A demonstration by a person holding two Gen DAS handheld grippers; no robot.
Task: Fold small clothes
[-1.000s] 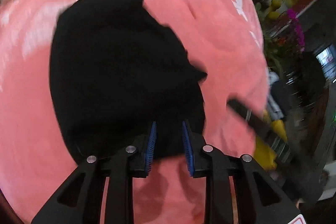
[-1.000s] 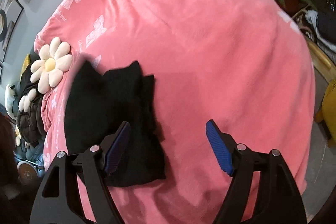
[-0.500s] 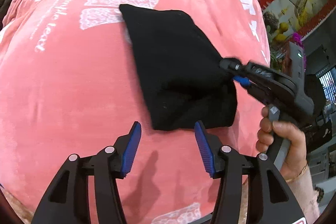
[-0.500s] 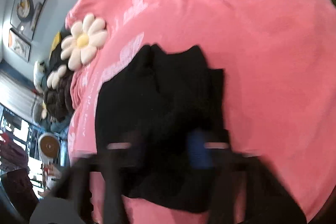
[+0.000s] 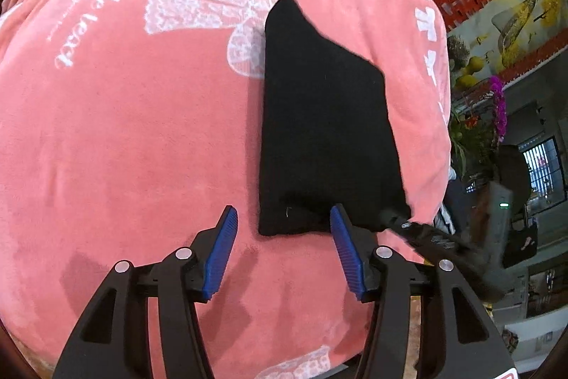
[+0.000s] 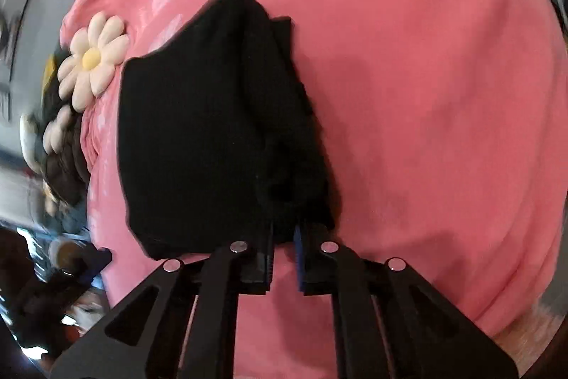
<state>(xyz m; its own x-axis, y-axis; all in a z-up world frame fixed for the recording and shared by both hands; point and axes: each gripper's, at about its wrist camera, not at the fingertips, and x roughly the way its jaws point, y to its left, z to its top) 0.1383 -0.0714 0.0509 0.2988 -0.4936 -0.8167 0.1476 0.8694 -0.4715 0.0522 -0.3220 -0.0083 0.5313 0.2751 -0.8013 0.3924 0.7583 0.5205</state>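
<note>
Folded black garment (image 5: 326, 130) lies flat on the pink blanket (image 5: 124, 137), long axis running away from both tools. Right gripper (image 6: 284, 249) is nearer, pinched shut on its near right corner. Left gripper (image 5: 282, 249) hovers jaws spread just short of the near edge, holding nothing, angled down

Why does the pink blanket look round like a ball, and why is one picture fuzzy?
Both wrist views use fisheye lenses, so the pink blanket bulges. The right wrist view is motion-smeared at its left edge, near the daisy cushion; the left wrist view is sharp on the black garment.
</note>
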